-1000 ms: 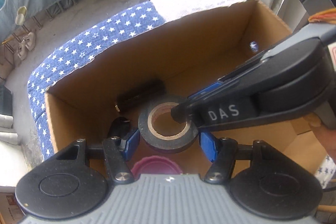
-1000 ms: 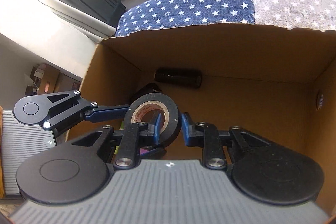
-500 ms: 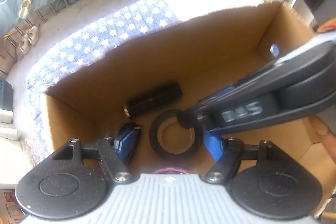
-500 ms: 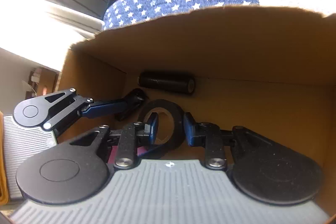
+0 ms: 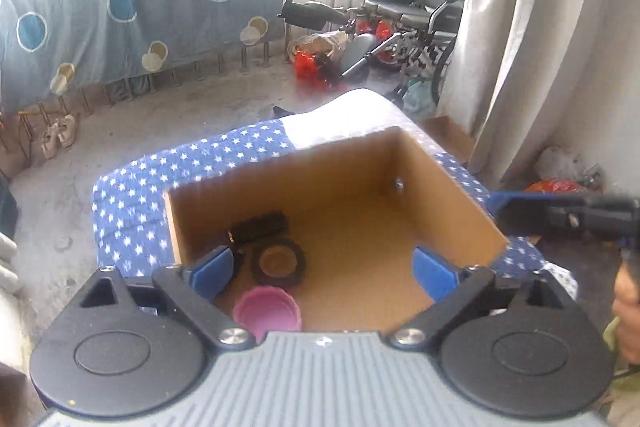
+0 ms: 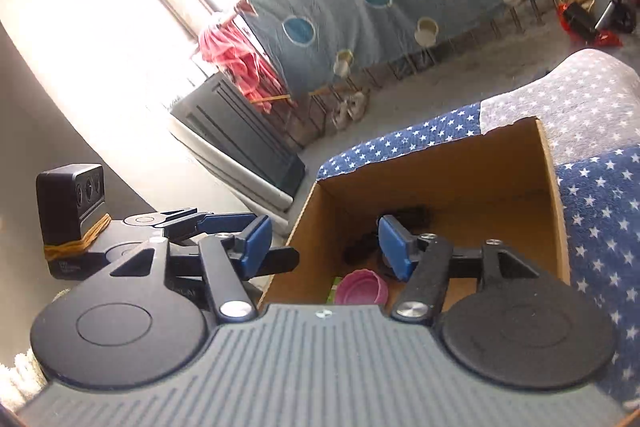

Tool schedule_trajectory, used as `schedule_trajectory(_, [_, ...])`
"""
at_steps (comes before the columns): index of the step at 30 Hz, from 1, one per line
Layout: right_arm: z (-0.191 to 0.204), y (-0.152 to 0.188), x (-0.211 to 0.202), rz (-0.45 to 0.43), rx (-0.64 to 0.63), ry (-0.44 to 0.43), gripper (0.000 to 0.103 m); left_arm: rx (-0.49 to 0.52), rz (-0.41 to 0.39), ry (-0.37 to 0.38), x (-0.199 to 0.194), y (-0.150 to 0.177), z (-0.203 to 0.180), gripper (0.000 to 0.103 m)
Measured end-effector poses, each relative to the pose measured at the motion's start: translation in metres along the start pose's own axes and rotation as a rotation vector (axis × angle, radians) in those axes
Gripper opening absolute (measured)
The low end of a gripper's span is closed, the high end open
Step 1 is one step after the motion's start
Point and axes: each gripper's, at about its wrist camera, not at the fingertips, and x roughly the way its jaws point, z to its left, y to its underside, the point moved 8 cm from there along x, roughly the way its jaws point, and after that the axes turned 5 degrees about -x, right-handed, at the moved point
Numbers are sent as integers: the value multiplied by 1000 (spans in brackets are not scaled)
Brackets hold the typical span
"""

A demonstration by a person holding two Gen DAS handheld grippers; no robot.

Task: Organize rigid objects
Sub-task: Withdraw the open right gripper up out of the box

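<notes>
Both jaws now above box [image 5: 460, 187] rim

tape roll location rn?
Left wrist view: the tape roll lies flat on the cardboard box floor, left side, between the black cylinder and the pink lid.

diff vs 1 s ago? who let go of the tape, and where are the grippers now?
The right gripper released the black tape roll onto the floor of the cardboard box; both it and the left gripper opened wide and pulled up and back out of the box. The black cylinder and pink lid stayed put.
</notes>
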Motion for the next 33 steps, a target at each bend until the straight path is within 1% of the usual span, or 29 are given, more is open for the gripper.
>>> schedule_trajectory(1, [3,12,-14,-29,1,8,73,-21,-6,20,-7,9,0,99])
schedule_trajectory(3, [7,37,-38,-91,0,33,81,-64,-19,63,-17,32,-8,103])
schedule_trajectory(5, [6,68,-54,-121,3,79,84,-101,-25,83,-22,54,-15,103])
schedule_trajectory(6, [5,83,-58,-121,6,104,87,-109,-20,85,-22,67,-18,103])
schedule_trajectory(9, [-2,123,-60,-87,0,181,89,-121,17,85,-15,98,-22,103])
schedule_trajectory(12, [-10,159,-52,-28,-40,289,95,-143,15,84,-15,123,-27,103])
schedule_trajectory(14, [-13,174,-48,6,-68,354,99,-134,26,77,-15,135,-31,103])
schedule_trajectory(16, [-14,186,-45,29,-86,400,102,-110,35,54,-14,145,-34,103])
schedule_trajectory(18, [-14,194,-43,36,-104,437,102,-91,44,39,-14,153,-37,103])
schedule_trajectory(21, [-11,198,-48,19,-141,505,102,-93,50,41,-17,162,-38,103])
schedule_trajectory(24, [-9,188,-62,-5,-182,569,102,-100,40,34,-21,164,-36,103])
schedule_trajectory(26, [-7,186,-66,-16,-200,597,102,-92,30,27,-23,162,-36,103])
schedule_trajectory(29, [0,181,-70,-35,-229,633,102,-70,11,51,-29,160,-36,103])
schedule_trajectory(33, [9,179,-71,-44,-301,713,102,-56,-33,68,-35,159,-36,103])
